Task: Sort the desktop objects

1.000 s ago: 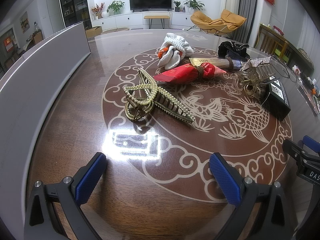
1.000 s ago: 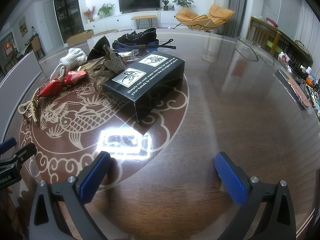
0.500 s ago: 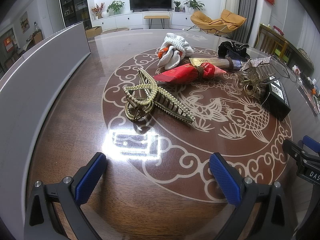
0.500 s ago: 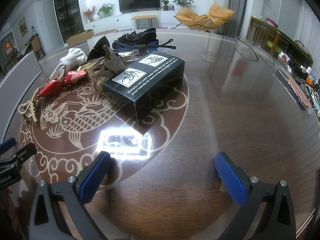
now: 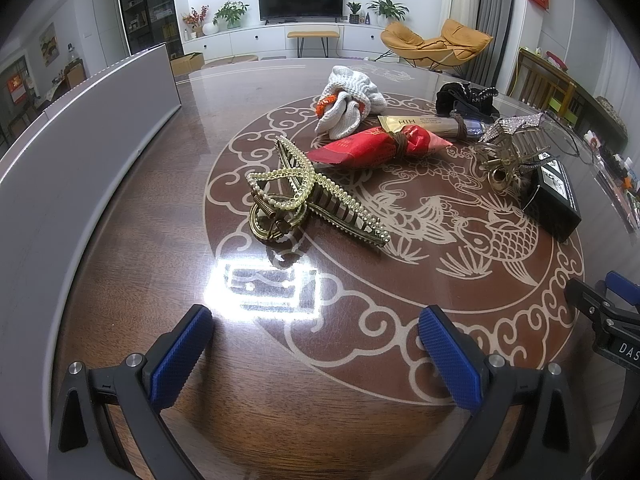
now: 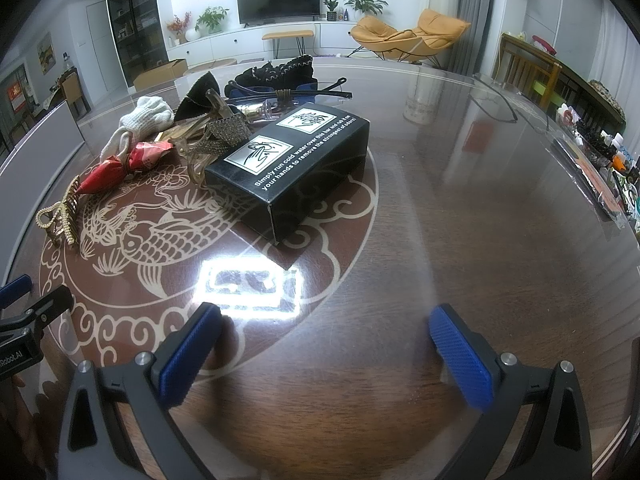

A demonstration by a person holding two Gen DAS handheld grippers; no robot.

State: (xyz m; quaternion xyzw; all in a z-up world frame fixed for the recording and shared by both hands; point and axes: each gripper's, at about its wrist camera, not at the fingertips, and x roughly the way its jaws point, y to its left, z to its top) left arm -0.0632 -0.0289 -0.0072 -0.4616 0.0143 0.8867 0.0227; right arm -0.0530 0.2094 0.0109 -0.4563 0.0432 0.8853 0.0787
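A pile of small objects lies on the round brown table (image 5: 160, 248). A gold pearl hair claw (image 5: 308, 196) lies nearest my left gripper (image 5: 312, 348), which is open and empty, short of it. Behind the claw are a red tied packet (image 5: 372, 146), a white knitted cloth (image 5: 348, 100), a gold tube (image 5: 424, 124), a rhinestone hair claw (image 5: 512, 148) and a black box (image 5: 554, 200). My right gripper (image 6: 326, 344) is open and empty, short of the black box (image 6: 296, 160). Glasses (image 6: 288, 92) lie behind the box.
A long grey panel (image 5: 68, 152) curves along the table's left edge. Black fabric (image 6: 280, 72) lies at the back of the pile. Clutter (image 6: 600, 160) sits at the table's right rim. Each gripper shows at the edge of the other's view.
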